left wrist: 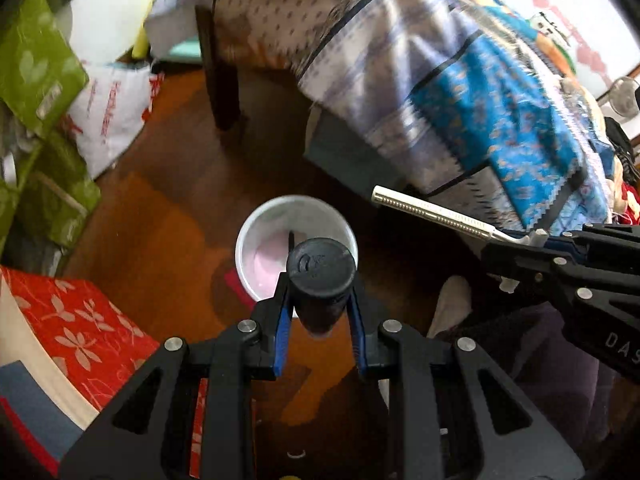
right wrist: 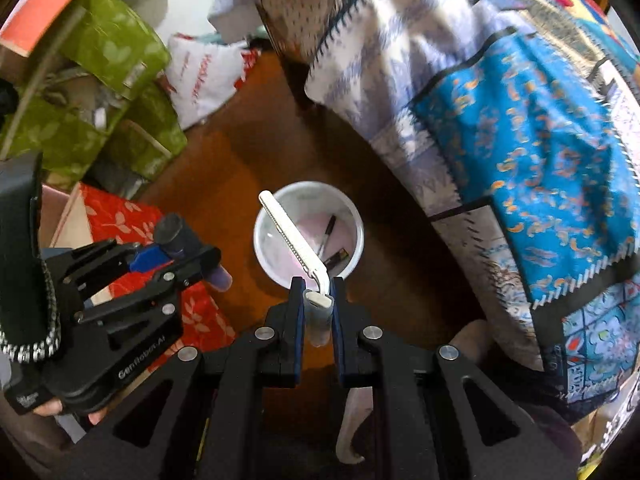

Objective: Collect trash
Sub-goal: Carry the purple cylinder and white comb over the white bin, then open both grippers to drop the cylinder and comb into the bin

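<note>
The white bin point(right wrist: 310, 232) stands on a bare patch of brown wooden floor point(left wrist: 192, 184), and that patch is hemmed in. From about 12 to 4 o'clock of the bin a patchwork quilt point(right wrist: 540, 128) hangs down close to its rim; at 9 to 11 o'clock green leaf-print boxes point(right wrist: 116, 52) and a white printed bag point(right wrist: 204, 80) are piled, and a red floral box point(left wrist: 80, 328) lies at 8 o'clock. A dark furniture leg point(left wrist: 220, 80) stands at 12 o'clock, well apart.

The left gripper point(left wrist: 320, 300) points steeply down over the bin's near rim, its blue pads clamped narrowly on a dark capped tube point(left wrist: 322, 276). The right gripper point(right wrist: 318, 308) is pinched nearly together on the base of a white ridged stick (a pale tool with a bent neck) point(right wrist: 292, 236), which slants out over the bin's mouth — above the opening, not inside.

Inside the bin lie a black pen point(right wrist: 326, 236) and a small dark piece point(right wrist: 338, 258).
</note>
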Demonstrator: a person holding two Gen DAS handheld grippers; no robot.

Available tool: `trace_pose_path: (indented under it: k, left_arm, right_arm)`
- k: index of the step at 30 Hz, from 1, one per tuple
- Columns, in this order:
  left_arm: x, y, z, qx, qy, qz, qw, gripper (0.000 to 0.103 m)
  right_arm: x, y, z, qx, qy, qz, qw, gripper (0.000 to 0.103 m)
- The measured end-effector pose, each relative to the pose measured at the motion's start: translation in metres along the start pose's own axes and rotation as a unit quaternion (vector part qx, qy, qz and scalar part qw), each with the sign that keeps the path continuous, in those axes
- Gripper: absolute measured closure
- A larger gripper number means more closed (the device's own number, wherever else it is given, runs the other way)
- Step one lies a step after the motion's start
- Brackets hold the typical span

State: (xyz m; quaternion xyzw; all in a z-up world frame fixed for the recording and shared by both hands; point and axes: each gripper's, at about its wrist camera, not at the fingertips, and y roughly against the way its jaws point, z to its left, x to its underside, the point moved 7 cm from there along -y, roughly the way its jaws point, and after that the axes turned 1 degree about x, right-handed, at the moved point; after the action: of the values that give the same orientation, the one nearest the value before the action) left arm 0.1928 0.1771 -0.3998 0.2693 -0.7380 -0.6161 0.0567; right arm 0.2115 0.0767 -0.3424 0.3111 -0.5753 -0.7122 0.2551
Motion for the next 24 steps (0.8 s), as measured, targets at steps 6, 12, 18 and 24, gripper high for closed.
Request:
trace_pose_path:
  k: [6,12,18,24]
  left_arm:
    - [-0.009,-0.015,0.008,0.007,0.012,0.018,0.9997,0.078]
    - [-0.014,-0.018,0.020,-0.006,0.029,0.031,0.9991,0.077]
    - [-0.012,0.000,0.023,-0.010,0.024,0.015,0.9996,0.074]
    - [-0.012,0.034,0.013,-0.012,0.015,-0.020,0.9996,0.074]
  right_arm:
    - [-0.019,-0.016,0.013,-0.019,0.003,0.015,1.000,0.091]
    - [-0.027,-0.019,0.015,-0.034,-0.005,0.022,0.999,0.072]
    - [-0.022,-0.006,0.013,-0.033,0.002,0.007,0.999,0.072]
    - [-0.018,0.019,0.013,-0.026,0.016,-0.024,0.999,0.072]
